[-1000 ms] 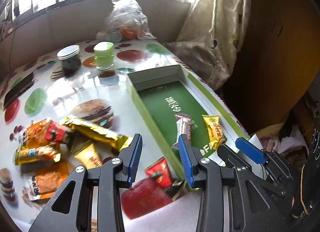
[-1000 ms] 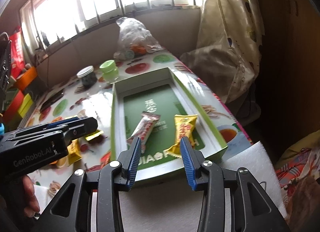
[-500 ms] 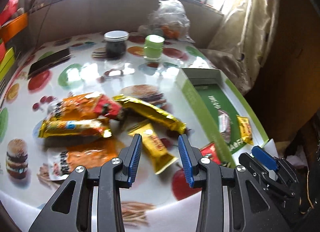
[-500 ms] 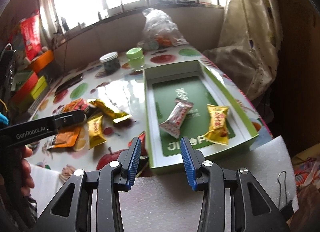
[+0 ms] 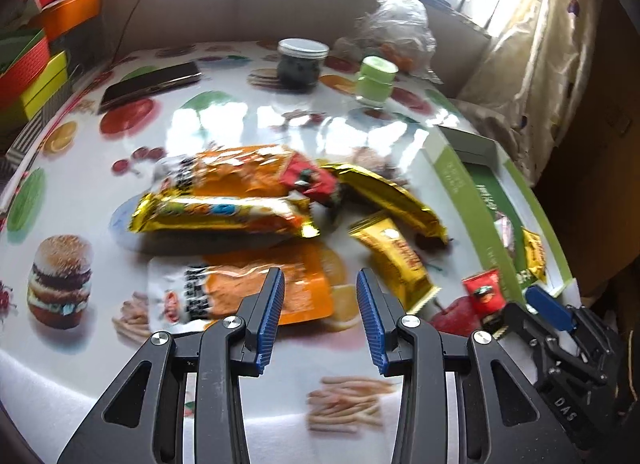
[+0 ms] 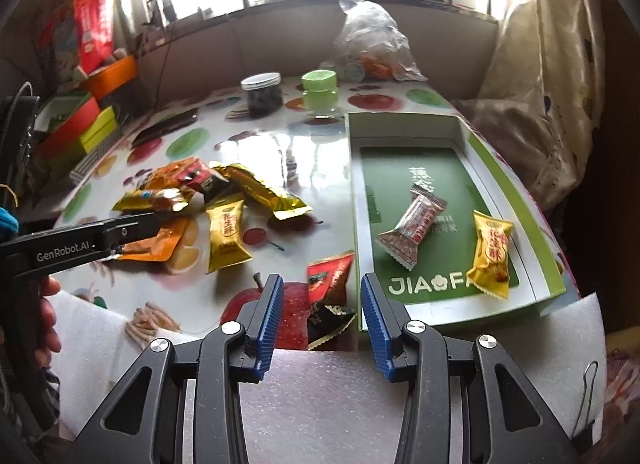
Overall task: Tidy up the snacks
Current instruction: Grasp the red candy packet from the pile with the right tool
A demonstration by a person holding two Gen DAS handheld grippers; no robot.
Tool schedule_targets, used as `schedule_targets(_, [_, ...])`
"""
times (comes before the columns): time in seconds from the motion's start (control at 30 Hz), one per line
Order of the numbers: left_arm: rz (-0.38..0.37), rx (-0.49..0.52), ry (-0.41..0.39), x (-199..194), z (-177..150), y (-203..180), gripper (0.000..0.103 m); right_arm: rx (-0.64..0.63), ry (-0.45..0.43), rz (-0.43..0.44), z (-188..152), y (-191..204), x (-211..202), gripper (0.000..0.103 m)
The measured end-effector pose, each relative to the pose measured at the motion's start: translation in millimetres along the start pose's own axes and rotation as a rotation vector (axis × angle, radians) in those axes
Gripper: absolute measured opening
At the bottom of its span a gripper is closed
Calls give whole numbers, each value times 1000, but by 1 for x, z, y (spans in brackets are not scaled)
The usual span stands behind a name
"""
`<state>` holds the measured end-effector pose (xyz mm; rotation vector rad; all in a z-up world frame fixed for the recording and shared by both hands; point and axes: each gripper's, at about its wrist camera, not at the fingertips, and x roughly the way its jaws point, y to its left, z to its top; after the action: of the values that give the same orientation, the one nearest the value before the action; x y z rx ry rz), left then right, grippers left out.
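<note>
Right now you are holding both tongs apart with nothing between the pads: the left tongs [image 5: 319,318] are hovering over the orange packet [image 5: 256,292], the right tongs [image 6: 321,314] over the red packet [image 6: 330,280] just beside the green box [image 6: 548,264]. Farther off, two snacks are lying inside that box, and a loose pile [image 6: 224,192] is sitting on the tabletop [image 6: 280,144].

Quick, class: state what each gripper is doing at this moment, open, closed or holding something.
Left gripper: open, holding nothing, above the orange packet.
Right gripper: open, holding nothing, above the red packet.
</note>
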<state>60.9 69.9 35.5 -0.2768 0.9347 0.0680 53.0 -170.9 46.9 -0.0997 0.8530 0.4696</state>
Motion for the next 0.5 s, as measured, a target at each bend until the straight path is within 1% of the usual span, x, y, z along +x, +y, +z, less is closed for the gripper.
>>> schedule_targets(0.23, [20, -43, -4, -2, -3, 24, 39, -25, -24, 55, 1, 11, -4, 40])
schedule_targets(0.33, [23, -59, -3, -2, -4, 29, 39, -32, -5, 79, 2, 16, 0, 40])
schedule_targets(0.5, [11, -56, -3, -3, -5, 28, 39, -25, 33, 15, -1, 14, 9, 40])
